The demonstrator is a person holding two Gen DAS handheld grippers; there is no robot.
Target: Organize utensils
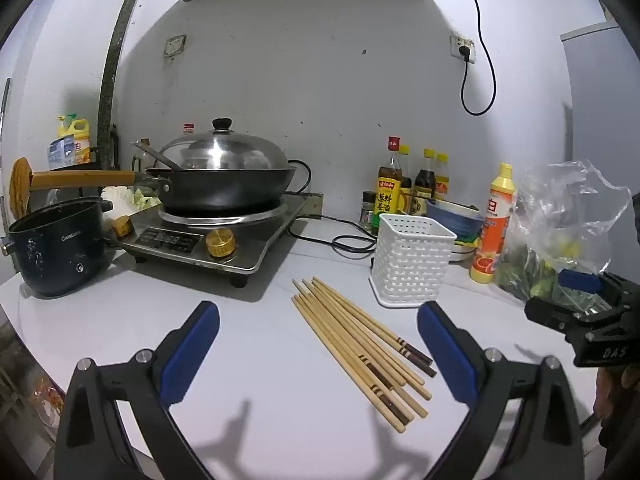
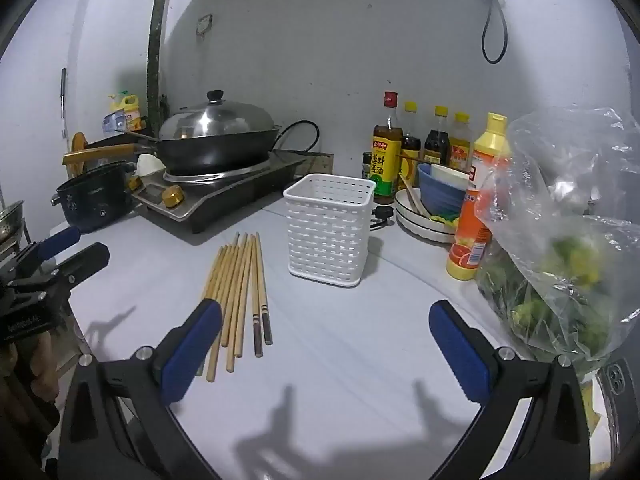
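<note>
Several wooden chopsticks (image 1: 360,344) lie in a loose bundle on the white counter, between my left gripper's fingers in the left wrist view. They also show in the right wrist view (image 2: 240,292), partly behind my right gripper's left finger (image 2: 192,356). A white perforated utensil holder (image 1: 412,264) stands upright and empty just behind them; it also shows in the right wrist view (image 2: 330,228). My left gripper (image 1: 318,312) is open and empty above the counter. My right gripper (image 2: 326,312) is open and empty, to the right of the chopsticks.
A lidded wok (image 1: 220,176) sits on an induction cooker (image 1: 208,236) at back left, beside a dark pot (image 1: 56,240). Sauce bottles (image 1: 412,184), stacked bowls (image 2: 432,204), an orange detergent bottle (image 2: 476,208) and a plastic bag of greens (image 2: 560,240) line the right.
</note>
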